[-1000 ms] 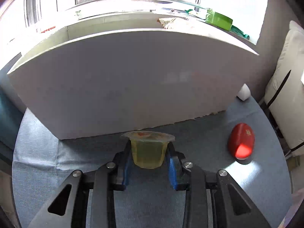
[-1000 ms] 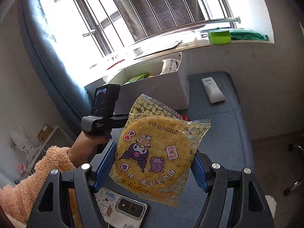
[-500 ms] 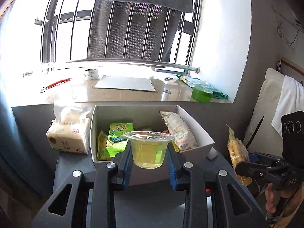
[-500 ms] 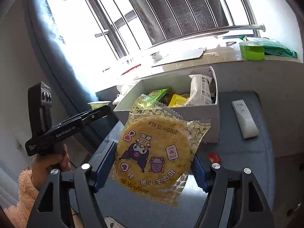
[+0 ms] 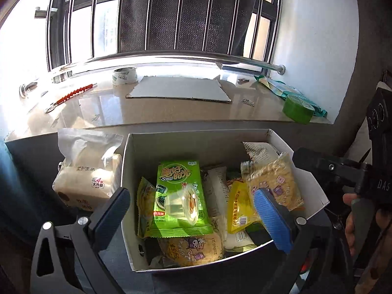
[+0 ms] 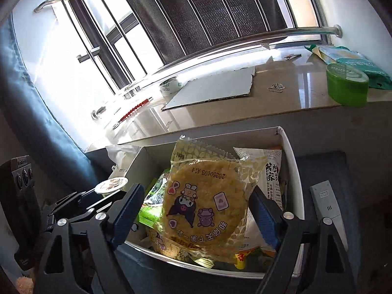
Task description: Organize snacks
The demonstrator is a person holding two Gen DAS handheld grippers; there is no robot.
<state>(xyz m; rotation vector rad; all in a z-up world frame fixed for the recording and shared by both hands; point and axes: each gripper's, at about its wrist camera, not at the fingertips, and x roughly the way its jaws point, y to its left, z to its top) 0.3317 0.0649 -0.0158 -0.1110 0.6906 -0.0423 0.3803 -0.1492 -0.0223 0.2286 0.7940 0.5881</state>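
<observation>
1. Opening now: left gripper [image 5: 191,193] jaws spread wide over the box [image 5: 171,142]. Nothing pinched; blue pad [image 5: 272,218] is clear of everything.
2. Jelly cup [image 5: 182,204] is between/below the left jaws, tipped on its side over the green seaweed pack [image 5: 176,174]. Can't tell if it's resting or mid-drop.
3. Right gripper [image 6: 196,189] jaws also opening. Cracker pack [image 6: 203,196] sits between them, print facing the cam. Left-side pad is well clear; right-side pad is just beside the wrapper edge, contact unclear. No squeeze visible.
4. Pack is above the box interior, over the other snacks, incl. a matching cracker pack [image 5: 193,247] at the near wall.
5. Handling, cup: light, thin plastic w/ foil lid, slick, prob. deforms if over-squeezed. Grip across the body under the rim, low force.
6. Handling, cracker: light, crinkly film over a brittle disc, so it cracks if clamped flat-on or bent. Take it by opposite edges, or by the crimped seal.
7. Box is nearly full of loose pkgs, so anything on top may slide. Judgement: both items are at the drop-off step.
8. Outside the box: tissue pack [image 5: 85,178] just beside its left wall, remote [image 6: 328,208] on the right. Neither is a snack.
</observation>
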